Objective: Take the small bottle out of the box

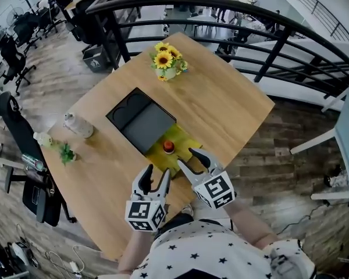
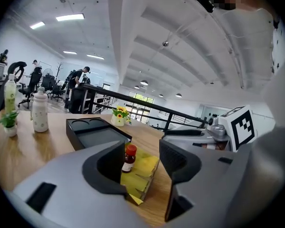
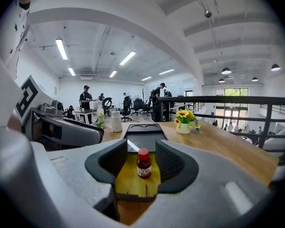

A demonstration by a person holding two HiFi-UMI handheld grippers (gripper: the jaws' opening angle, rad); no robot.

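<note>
A pale wooden surface (image 1: 221, 97) stands by a black railing (image 1: 221, 7) in an open office with desks and chairs. Near its edge lies the yellow box (image 1: 185, 141), and the small bottle (image 1: 169, 147) stands upright inside it. A black tray (image 1: 142, 121) touches the box's far end, with sunflowers (image 1: 167, 60) beyond. The left gripper (image 1: 156, 176) and right gripper (image 1: 186, 157) hover at the box's near end, jaws spread and holding nothing.

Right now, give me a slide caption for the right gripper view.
Open right gripper aimed at small red-capped brown bottle standing in yellow box.
</note>
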